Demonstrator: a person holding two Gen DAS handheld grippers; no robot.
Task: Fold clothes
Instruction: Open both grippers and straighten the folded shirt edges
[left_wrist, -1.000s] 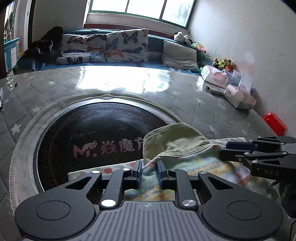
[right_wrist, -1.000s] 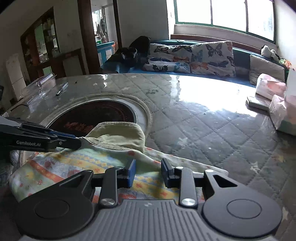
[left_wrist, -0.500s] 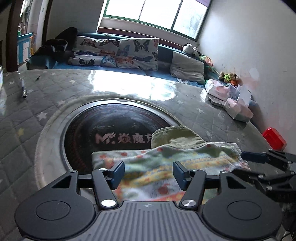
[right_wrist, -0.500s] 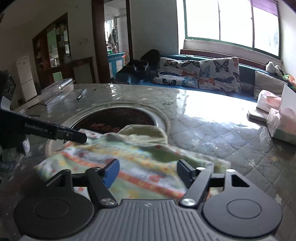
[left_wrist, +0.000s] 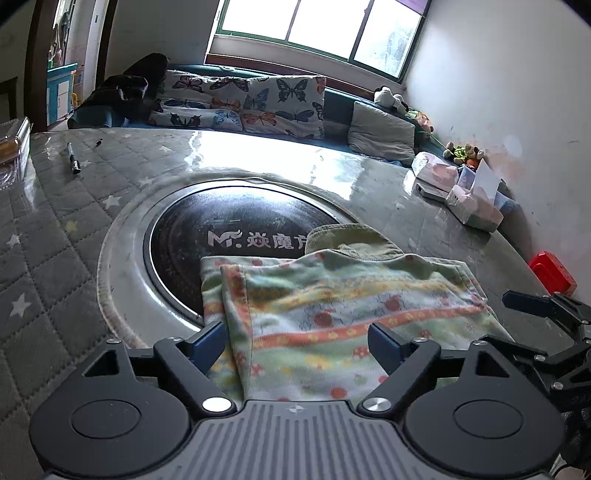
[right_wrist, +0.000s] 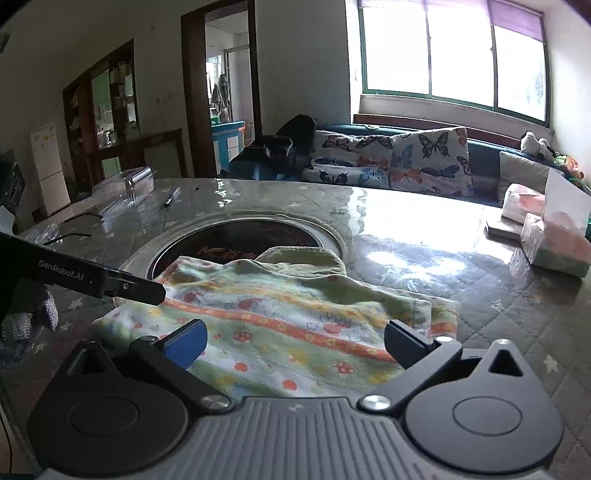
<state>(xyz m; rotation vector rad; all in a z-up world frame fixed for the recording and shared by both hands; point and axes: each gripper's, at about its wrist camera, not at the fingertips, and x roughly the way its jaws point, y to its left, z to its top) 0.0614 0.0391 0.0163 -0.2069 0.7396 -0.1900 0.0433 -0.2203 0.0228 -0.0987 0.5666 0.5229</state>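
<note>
A small folded garment (left_wrist: 332, 317) with a green, orange and white mushroom pattern lies flat on the table, partly over the round black cooktop (left_wrist: 229, 236); an olive ribbed part (left_wrist: 351, 243) sticks out at its far side. It also shows in the right wrist view (right_wrist: 288, 317). My left gripper (left_wrist: 295, 339) is open above the garment's near edge, holding nothing. My right gripper (right_wrist: 295, 339) is open above the near edge too, holding nothing. The right gripper's fingers (left_wrist: 535, 302) show at the right of the left wrist view; the left gripper's finger (right_wrist: 110, 280) shows at the left of the right wrist view.
The grey quilted table cover (left_wrist: 55, 258) surrounds the cooktop. Tissue packs and boxes (left_wrist: 472, 206) and a red box (left_wrist: 552, 271) lie at the right by the wall. A pen (left_wrist: 73, 158) and a clear container (right_wrist: 125, 184) lie at the left. A sofa with butterfly cushions (left_wrist: 258, 99) stands behind.
Both grippers have let go of the garment, opened wide and pulled back and up. The garment has settled flat and folded on the table.
</note>
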